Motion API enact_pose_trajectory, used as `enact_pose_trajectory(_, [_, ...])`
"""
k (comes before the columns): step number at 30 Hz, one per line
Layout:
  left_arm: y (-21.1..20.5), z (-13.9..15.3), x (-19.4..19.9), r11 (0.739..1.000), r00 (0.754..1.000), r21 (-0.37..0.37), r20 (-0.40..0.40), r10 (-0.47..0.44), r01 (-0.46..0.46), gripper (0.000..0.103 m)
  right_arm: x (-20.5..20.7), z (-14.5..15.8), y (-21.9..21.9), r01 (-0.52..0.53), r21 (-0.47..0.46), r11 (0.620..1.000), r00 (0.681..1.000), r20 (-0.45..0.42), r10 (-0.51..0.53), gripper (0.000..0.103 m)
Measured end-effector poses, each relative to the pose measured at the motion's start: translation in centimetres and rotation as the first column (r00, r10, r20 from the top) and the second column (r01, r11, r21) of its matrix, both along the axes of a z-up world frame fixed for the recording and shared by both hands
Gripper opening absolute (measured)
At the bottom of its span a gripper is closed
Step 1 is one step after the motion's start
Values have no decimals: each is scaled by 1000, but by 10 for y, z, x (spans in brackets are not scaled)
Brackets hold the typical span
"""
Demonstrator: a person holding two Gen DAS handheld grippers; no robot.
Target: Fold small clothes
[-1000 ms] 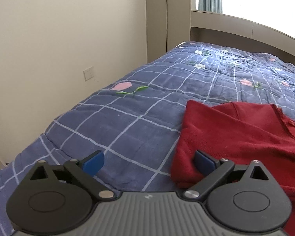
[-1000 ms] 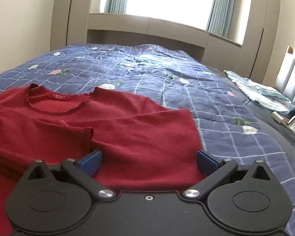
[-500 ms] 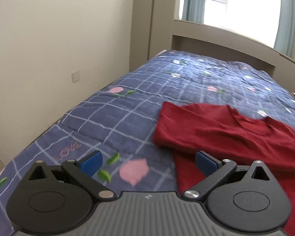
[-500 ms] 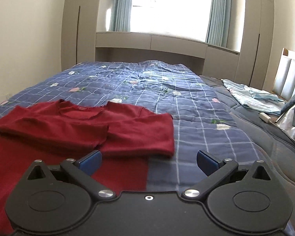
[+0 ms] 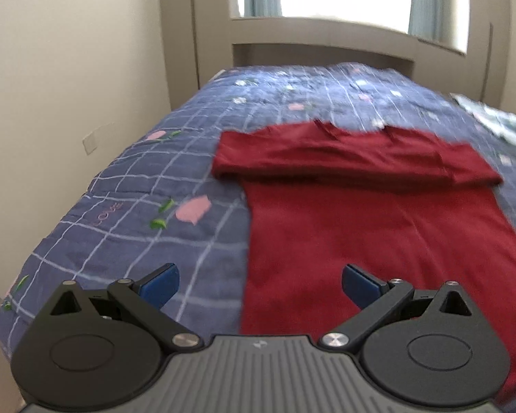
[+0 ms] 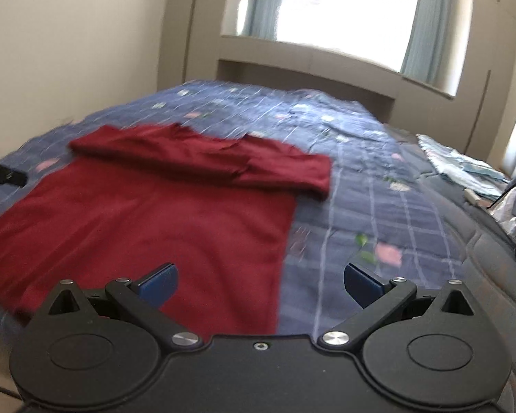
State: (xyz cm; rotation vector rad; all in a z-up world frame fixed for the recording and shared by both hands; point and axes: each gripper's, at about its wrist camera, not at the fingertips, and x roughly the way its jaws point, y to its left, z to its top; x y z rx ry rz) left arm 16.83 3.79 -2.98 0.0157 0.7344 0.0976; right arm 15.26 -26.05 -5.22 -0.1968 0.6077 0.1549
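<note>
Blue checked quilt point(image 5: 127, 241) on a bed: red top point(image 5: 378, 234) lies flat, 2 sleeves folded across its chest. Left gripper point(image 5: 259, 284) and right gripper point(image 6: 259, 284) hover, jaws spread, empty — soft, light knit, best pinched at hem corners.

Both my grippers are matte black with bright blue pads on the fingertips point(image 5: 160, 280). Each has two round discs at the base, linkage arms with silver pivot screws, and little triangular cutouts. My left gripper point(image 5: 259, 284) has a ribbed grey body; my right gripper point(image 6: 259, 284) is plain black with one small centre screw.
</note>
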Motion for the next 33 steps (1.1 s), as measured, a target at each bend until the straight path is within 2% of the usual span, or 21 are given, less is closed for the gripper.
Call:
enact_pose_trajectory(4, [-13, -8, -20, 998, 999, 50, -37, -24, 26, 103, -26, -11, 11, -31, -7, 999, 999, -40, 31, 102])
enact_pose_trajectory(8, [-20, -15, -37, 997, 997, 67, -67, -36, 40, 103, -44, -21, 21, -41, -1, 999, 996, -75, 40, 102])
enact_pose_trajectory(12, [-24, -16, -47, 999, 990, 33, -137, -33, 37, 103, -54, -25, 30, -79, -5, 997, 992, -96, 78, 102])
enact_pose_trajectory(16, [-27, -5, -48, 1000, 974, -17, -229, -1, -3, 103, -55, -30, 43, -142, -40, 989, 983, -125, 136, 102])
enact_pose_trajectory(21, [-27, 15, -52, 995, 965, -91, -263, 6, -31, 103, -56, -38, 61, -199, -81, 977, 972, -142, 187, 102])
enact_pose_trajectory(25, [-33, 31, -56, 997, 965, -78, -263, 3, -25, 103, -54, -43, 68, -218, -82, 972, 970, -129, 207, 102])
enact_pose_trajectory(30, [-40, 50, -61, 998, 967, -70, -253, -7, -11, 103, -58, -43, 72, -239, -90, 967, 969, -81, 232, 91])
enact_pose_trajectory(33, [-45, 55, -63, 998, 971, -55, -238, -11, -3, 103, -62, -42, 77, -276, -107, 955, 961, -53, 271, 76])
